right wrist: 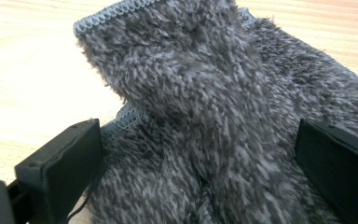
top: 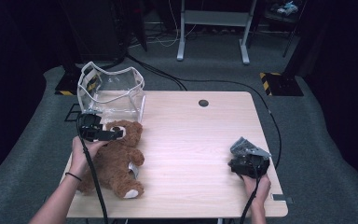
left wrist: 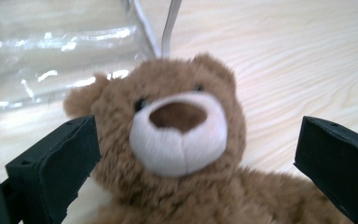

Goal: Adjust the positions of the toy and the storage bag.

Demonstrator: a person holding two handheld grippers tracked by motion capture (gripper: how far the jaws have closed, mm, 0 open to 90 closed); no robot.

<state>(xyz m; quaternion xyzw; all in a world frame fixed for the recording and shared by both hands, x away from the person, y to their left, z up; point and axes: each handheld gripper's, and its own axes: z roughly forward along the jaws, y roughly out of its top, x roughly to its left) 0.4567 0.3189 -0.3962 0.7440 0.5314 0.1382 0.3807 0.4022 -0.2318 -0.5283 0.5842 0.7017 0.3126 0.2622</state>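
A brown teddy bear (top: 119,158) lies on its back at the left of the wooden table (top: 191,135), head toward the far side. My left gripper (top: 114,134) hovers over its head, open. In the left gripper view the bear's face (left wrist: 182,135) sits between the wide black jaws of that gripper (left wrist: 198,154), and neither jaw touches it. At the right front, my right gripper (top: 247,156) rests at a grey fuzzy cloth (top: 243,145). In the right gripper view the crumpled cloth (right wrist: 200,84) lies between the spread jaws of this gripper (right wrist: 198,158).
A clear plastic bag (top: 112,91) with white trim stands open at the table's far left corner, just behind the bear's head, and its wall (left wrist: 51,51) shows behind the bear. A round cable hole (top: 203,102) sits near the far edge. Cables run over the carpet behind.
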